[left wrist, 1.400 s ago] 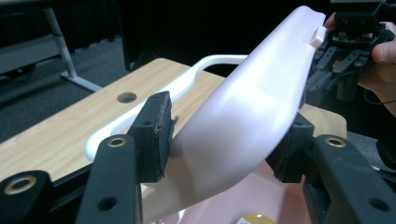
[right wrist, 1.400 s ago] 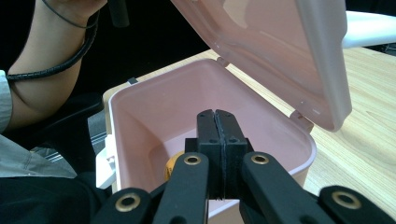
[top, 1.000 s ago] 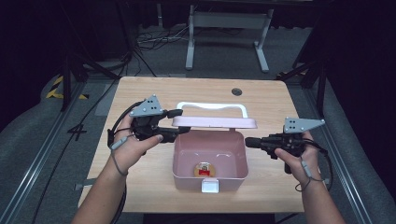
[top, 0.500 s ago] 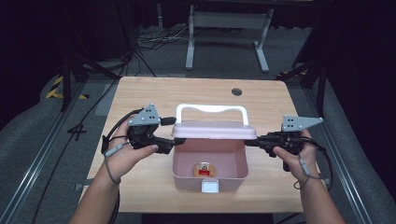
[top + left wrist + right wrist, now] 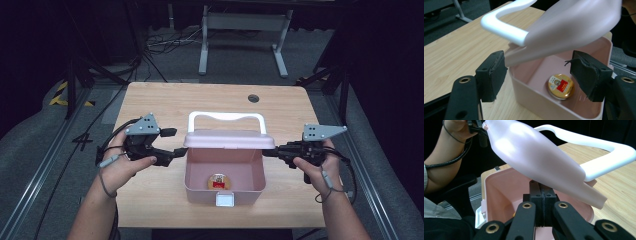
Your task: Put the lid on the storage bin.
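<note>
A pink box (image 5: 189, 186) sits on the table with a round gold and red tin (image 5: 218, 181) on its floor. Its pink lid (image 5: 229, 140), with a white handle (image 5: 225, 116), hangs tilted over the box's rear half. My left gripper (image 5: 175, 142) is open at the lid's left end. Its jaws have just been opening, and the lid's corner (image 5: 574, 22) lies between the pads (image 5: 497, 67) untouched. My right gripper (image 5: 267, 151) is shut, with its tips tucked under the lid's right end (image 5: 536, 155). Below them is the box (image 5: 496, 195).
The wooden table (image 5: 150, 105) has bare room behind and on both sides of the box, and a round cable hole (image 5: 253, 98) at the back right. A white latch (image 5: 224, 200) sits on the box's front wall. Dark floor, cables and a stand lie beyond the table.
The lid has swung up from lying back behind the box to tilting over it. My left gripper's jaws have opened off the lid's left end and moved slightly left. The right gripper has held still.
</note>
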A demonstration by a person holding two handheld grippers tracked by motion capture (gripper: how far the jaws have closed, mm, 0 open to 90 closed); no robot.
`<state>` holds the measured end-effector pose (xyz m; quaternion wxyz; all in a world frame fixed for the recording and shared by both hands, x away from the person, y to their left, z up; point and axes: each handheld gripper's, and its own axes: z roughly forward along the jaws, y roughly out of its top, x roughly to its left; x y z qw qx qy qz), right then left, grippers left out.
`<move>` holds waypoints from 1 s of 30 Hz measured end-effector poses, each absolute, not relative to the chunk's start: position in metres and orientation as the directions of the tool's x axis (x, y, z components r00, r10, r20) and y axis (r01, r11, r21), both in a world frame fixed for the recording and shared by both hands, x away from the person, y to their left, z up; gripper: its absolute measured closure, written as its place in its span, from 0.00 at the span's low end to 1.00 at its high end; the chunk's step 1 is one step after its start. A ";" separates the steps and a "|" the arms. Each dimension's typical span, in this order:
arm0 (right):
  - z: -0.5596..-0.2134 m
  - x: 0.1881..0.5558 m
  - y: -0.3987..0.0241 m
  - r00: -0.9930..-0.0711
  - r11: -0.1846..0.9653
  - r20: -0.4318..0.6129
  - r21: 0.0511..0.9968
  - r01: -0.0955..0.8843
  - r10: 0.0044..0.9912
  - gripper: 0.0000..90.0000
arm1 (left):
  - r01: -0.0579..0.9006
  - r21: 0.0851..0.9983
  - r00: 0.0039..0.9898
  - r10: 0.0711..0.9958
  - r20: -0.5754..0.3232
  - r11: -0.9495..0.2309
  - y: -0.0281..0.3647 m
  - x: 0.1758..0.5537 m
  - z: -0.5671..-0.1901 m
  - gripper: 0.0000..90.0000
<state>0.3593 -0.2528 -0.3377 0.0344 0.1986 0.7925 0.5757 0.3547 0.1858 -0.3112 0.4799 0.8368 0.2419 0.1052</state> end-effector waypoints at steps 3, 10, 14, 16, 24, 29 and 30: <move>-0.338 0.359 -0.252 -0.919 0.259 0.175 0.926 0.276 0.353 1.00 | 0.311 0.851 0.858 0.509 -0.060 -0.423 0.194 0.356 -0.311 0.33; -0.337 0.356 -0.252 -0.916 0.279 0.177 0.917 0.286 0.360 1.00 | 0.323 0.848 0.848 0.526 -0.063 -0.420 0.204 0.358 -0.312 0.33; -0.337 0.354 -0.252 -0.916 0.293 0.182 0.909 0.295 0.358 1.00 | 0.345 0.848 0.831 0.552 -0.075 -0.404 0.209 0.363 -0.314 0.33; -0.337 0.353 -0.251 -0.916 0.301 0.187 0.905 0.301 0.354 1.00 | 0.356 0.847 0.818 0.569 -0.078 -0.396 0.213 0.365 -0.315 0.33; -0.337 0.349 -0.251 -0.916 0.316 0.189 0.897 0.308 0.354 1.00 | 0.395 0.859 0.757 0.645 -0.104 -0.326 0.221 0.379 -0.320 0.35; -0.339 0.344 -0.251 -0.911 0.330 0.186 0.890 0.314 0.367 1.00 | 0.390 0.869 0.740 0.666 -0.098 -0.305 0.222 0.385 -0.320 0.35; -0.339 0.344 -0.251 -0.912 0.333 0.182 0.890 0.312 0.368 1.00 | 0.392 0.870 0.735 0.670 -0.102 -0.298 0.223 0.386 -0.320 0.35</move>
